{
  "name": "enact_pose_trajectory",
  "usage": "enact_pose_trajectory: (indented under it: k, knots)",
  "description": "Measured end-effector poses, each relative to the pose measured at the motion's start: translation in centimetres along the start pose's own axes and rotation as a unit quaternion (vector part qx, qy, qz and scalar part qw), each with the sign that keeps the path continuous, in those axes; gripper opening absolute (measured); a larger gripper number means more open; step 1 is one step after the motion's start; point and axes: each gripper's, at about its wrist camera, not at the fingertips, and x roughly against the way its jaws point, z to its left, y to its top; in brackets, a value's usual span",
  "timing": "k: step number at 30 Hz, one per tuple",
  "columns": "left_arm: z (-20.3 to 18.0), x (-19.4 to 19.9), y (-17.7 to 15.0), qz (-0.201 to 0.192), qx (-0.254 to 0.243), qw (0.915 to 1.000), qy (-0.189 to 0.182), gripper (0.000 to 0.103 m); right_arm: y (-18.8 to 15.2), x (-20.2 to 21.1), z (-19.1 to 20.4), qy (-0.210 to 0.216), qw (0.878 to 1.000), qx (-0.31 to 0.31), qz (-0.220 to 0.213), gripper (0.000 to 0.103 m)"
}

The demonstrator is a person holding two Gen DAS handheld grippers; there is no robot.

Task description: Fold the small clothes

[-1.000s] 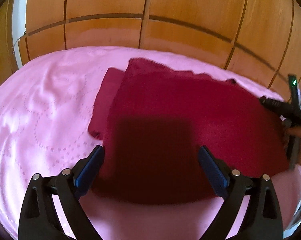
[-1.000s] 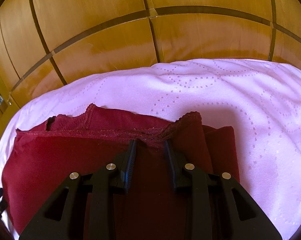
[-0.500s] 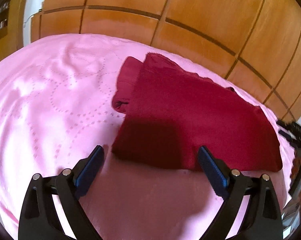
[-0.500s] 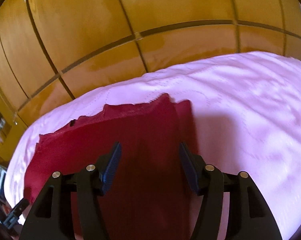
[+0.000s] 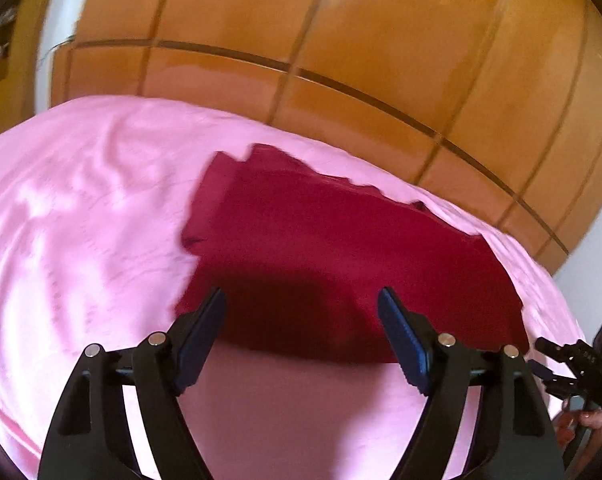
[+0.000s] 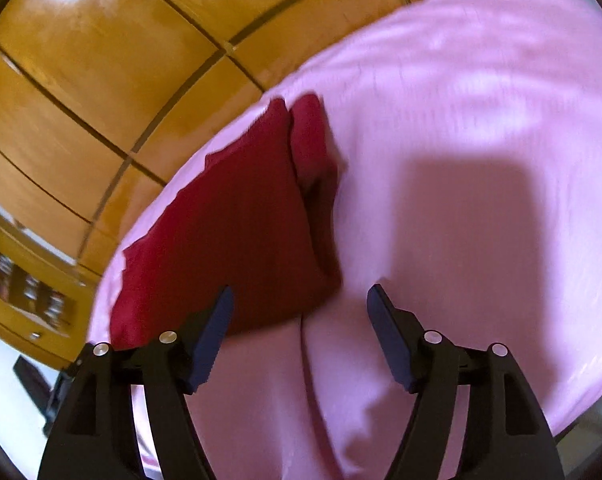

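In the left wrist view, the left gripper (image 5: pixel 301 312) fills the bottom of the frame, its two black fingers with blue pads (image 5: pixel 401 336) spread wide and holding nothing. A dark red folded garment of soft fabric (image 5: pixel 341 248) lies flat in the centre of the frame on a pink quilted bedspread (image 5: pixel 81 220); the gripper's shadow darkens the garment's near edge. A narrower layer of the same red cloth sticks out from under the fold at its left side. Behind the bed, across the top of the frame, runs a glossy orange-brown wooden panelled wall (image 5: pixel 381 40). At the lower right edge, the right gripper (image 5: pixel 573 364) shows as a black tool held by a hand; its fingers cannot be made out here.

In the right wrist view, which is blurred, the right gripper (image 6: pixel 299 312) sits at the bottom of the frame with its fingers spread apart and nothing between them. The dark red garment (image 6: pixel 229 240) lies left of centre on the bedspread (image 6: pixel 481 120), its near corner just beyond the left fingertip. A large shadow falls on the pink cloth at centre right. The wooden wall (image 6: pixel 101 60) takes up the upper left.
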Motion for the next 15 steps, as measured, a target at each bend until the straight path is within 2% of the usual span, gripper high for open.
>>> enact_pose_trajectory:
  k: [1,3,5,9,12,15]
  knots:
    - [-0.7,-0.3,0.0,0.004,-0.011,0.9999,-0.004,0.073,-0.2,-0.1,0.1,0.002,1.000,0.003,-0.003,0.068]
    - [-2.3,-1.3,-0.2,0.016,-0.042,0.9989,-0.011,0.046,-0.4,-0.4,0.6,0.006,1.000,0.019,-0.003,0.068]
    - [-3.6,-2.1,-0.4,0.027,-0.065,0.9974,-0.011,0.036,-0.2,-1.0,1.3,0.025,0.999,0.024,0.003,0.066]
    - [-5.2,-3.5,-0.5,0.038,-0.069,0.9961,-0.041,0.034,-1.0,-2.4,2.0,0.047,0.999,0.007,0.022,0.066]
    - [-6.2,-4.8,-0.6,0.054,-0.069,0.9940,-0.066,0.034,-1.1,-2.9,2.7,0.037,0.999,0.026,0.012,0.066]
    - [-6.9,-6.4,-1.0,0.069,-0.087,0.9918,-0.062,0.034,0.2,-3.9,2.1,0.052,0.999,-0.013,-0.009,0.066]
